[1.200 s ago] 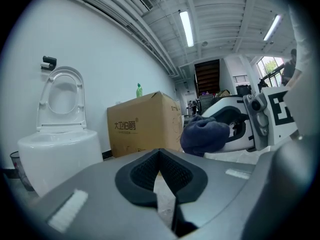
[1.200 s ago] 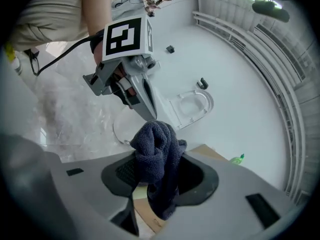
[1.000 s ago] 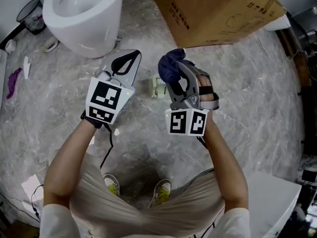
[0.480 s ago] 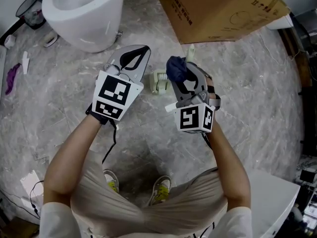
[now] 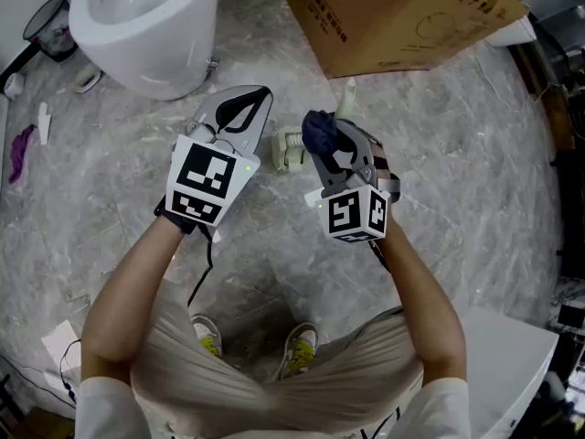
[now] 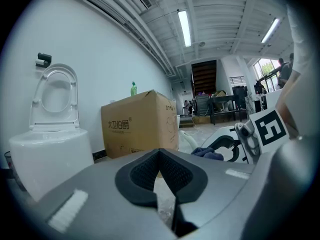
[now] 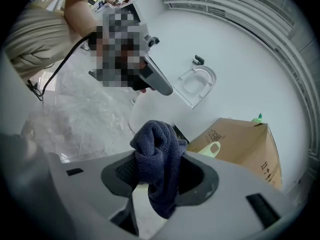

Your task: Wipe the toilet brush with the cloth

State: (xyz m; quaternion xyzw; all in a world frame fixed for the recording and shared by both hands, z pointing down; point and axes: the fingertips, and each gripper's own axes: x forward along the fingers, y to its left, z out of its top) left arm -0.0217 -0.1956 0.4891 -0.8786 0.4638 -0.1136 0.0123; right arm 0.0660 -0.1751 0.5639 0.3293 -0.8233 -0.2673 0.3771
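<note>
Evidently the wiping has not begun: this is the approach, with the cloth ready and the brush not yet touched. The right gripper point(image 7: 160, 175) is clamped on a dark blue cloth point(image 7: 152, 144), a soft looped-pile terry rag bunched into a thick fold that stands above the jaws and hangs in a tail below them. The left gripper point(image 6: 160, 156) has its ribbed black pads closed tip to tip with nothing between them.

The toilet brush point(image 5: 292, 151) stands on the floor point(image 5: 475, 181) between the two grippers, just beyond the left one's jaw tips and partly hidden behind the right one. It looks like pale, smooth plastic. Its slim handle point(image 7: 214, 149) shows just past the cloth in the right gripper view, ending in a flat tab with an oval hole.

My guess is that the next move calls for the left gripper to open and take the handle so that the brush is steadied, while the right brings the cloth wad down against the handle and strokes along it. The smooth plastic should let the rag slide easily, but the brush seems light and may tip if pushed unheld.

Beyond both grippers stand a glossy white toilet point(image 5: 146, 26) and a brown cardboard box point(image 5: 402, 16); the floor is grey, veined and marble-like.
</note>
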